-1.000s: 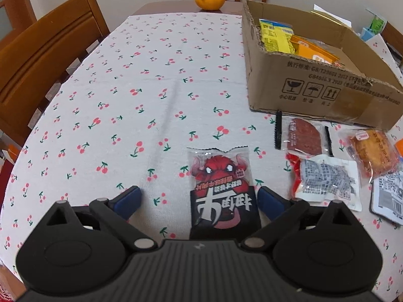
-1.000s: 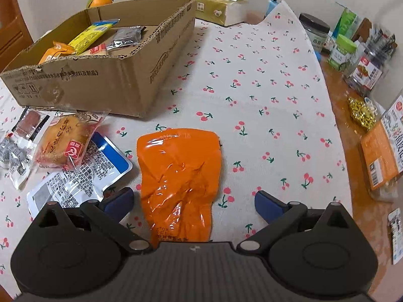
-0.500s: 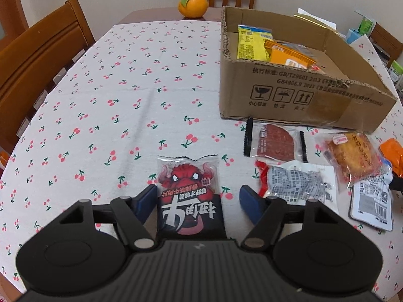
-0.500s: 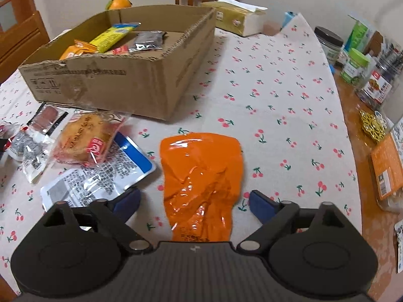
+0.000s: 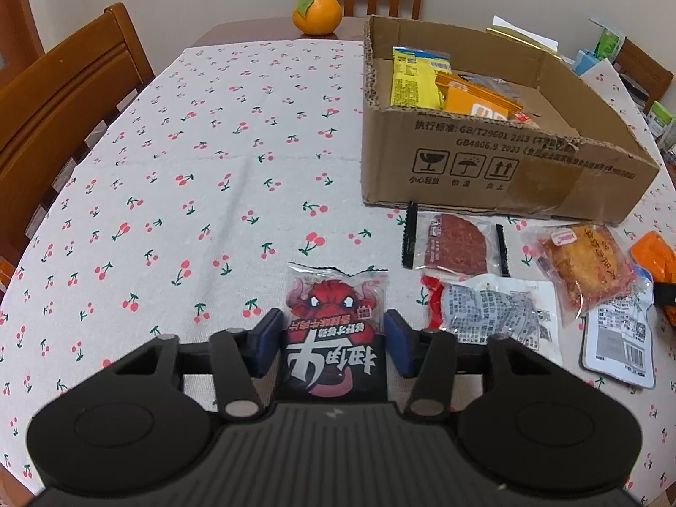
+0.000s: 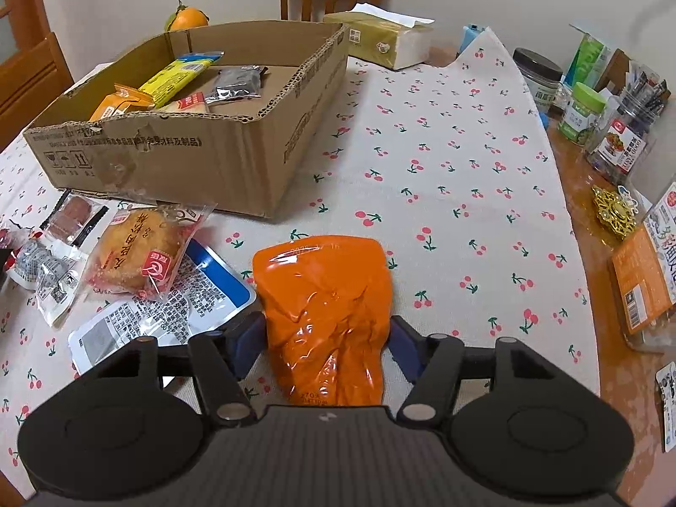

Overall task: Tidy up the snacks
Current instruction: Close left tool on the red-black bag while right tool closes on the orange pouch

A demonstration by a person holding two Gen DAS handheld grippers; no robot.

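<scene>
A red and black snack packet (image 5: 336, 308) lies on the cherry-print tablecloth. My left gripper (image 5: 333, 329) straddles it, jaws closing, both blue pads against its side edges. An orange pouch (image 6: 323, 287) lies between the pads of my right gripper (image 6: 325, 333). Those jaws are closing too, touching and wrinkling the pouch. The open cardboard box (image 5: 486, 169) behind holds several snacks. In front of it lie a meat-slice pack (image 5: 454, 245), a bread pack (image 5: 585, 262), a grey-printed packet (image 5: 494, 312) and a white and blue pouch (image 5: 619, 342).
An orange fruit (image 5: 317, 12) sits at the far table edge. Wooden chairs (image 5: 63, 105) stand at the left and back. A tissue box (image 6: 380, 42) lies behind the cardboard box. Jars (image 6: 583, 114) and packets crowd the bare wooden strip on the right.
Both grippers' jaws have narrowed from wide open until the pads meet their packets. The left gripper has shifted slightly; both packets still lie on the cloth.
</scene>
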